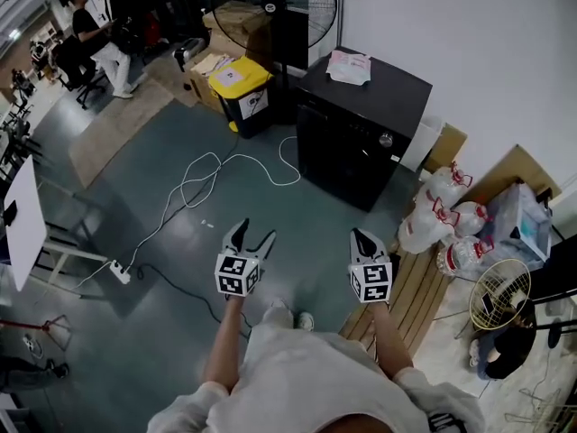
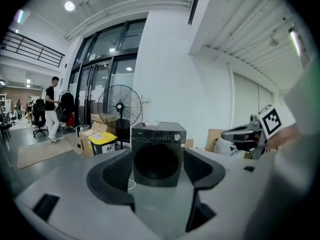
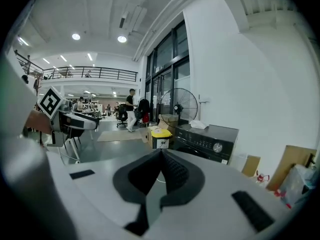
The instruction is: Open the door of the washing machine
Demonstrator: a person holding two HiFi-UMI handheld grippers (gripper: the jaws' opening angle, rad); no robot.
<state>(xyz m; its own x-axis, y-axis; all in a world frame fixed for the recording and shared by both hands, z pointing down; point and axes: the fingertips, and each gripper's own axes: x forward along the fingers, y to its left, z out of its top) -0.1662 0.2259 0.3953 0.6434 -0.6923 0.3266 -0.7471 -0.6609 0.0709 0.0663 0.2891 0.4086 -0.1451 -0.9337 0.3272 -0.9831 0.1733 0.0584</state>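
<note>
The black front-loading washing machine [image 1: 361, 124] stands against the white wall, well ahead of both grippers, with its round door [image 2: 156, 163] closed. A silver knob [image 1: 386, 139] sits on its control panel. My left gripper [image 1: 250, 239] is held above the floor with its jaws wide open and nothing between them. In the left gripper view the machine [image 2: 158, 151] shows through the gap between the fingers [image 2: 114, 175]. My right gripper [image 1: 365, 239] hangs beside it with its jaws shut and empty. In the right gripper view the machine [image 3: 206, 141] lies to the right of the closed tips [image 3: 161, 155].
A white folded cloth [image 1: 349, 66] lies on the machine's top. A yellow-lidded bin [image 1: 241, 93], cardboard boxes and a standing fan [image 1: 275, 7] are to its left. A white cable [image 1: 207, 174] and power strip [image 1: 120, 271] cross the floor. Tied bags [image 1: 442, 210], a wooden pallet [image 1: 410, 296] and a small fan [image 1: 500, 293] fill the right.
</note>
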